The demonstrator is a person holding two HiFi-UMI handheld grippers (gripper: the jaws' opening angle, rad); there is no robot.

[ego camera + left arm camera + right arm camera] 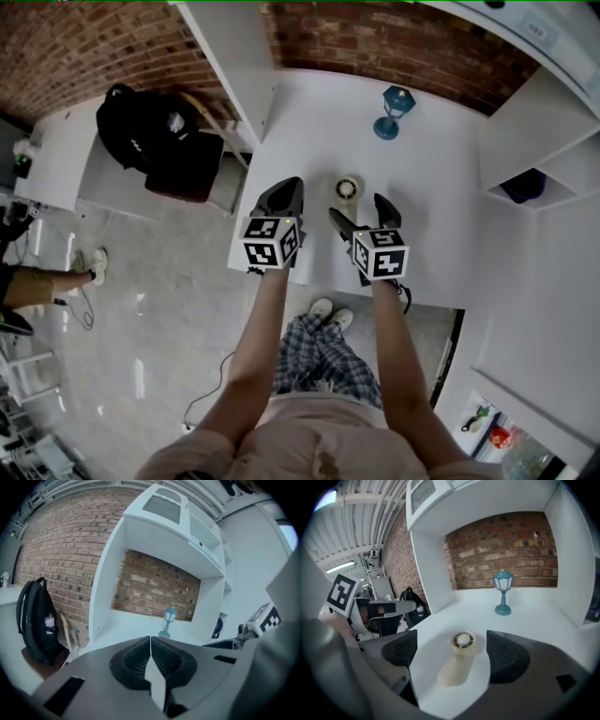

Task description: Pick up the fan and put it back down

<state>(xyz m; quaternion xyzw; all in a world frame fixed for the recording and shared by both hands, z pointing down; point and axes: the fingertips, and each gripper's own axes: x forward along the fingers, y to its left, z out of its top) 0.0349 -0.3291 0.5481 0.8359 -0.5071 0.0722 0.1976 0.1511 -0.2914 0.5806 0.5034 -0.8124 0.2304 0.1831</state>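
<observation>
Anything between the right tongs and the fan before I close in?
Nothing visible. The fan lies on the bare white table, lined up with the gap of the right tongs, whose jaws stand apart. The blue lamp stands well behind it, and the left tongs, shut, sit off to the side.

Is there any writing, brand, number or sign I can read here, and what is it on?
No readable text anywhere.
Left gripper and right gripper: black-and-white square markers, no letters.
Black backpack: white mark, too small to read.
Cream handheld fan: no print visible.
</observation>
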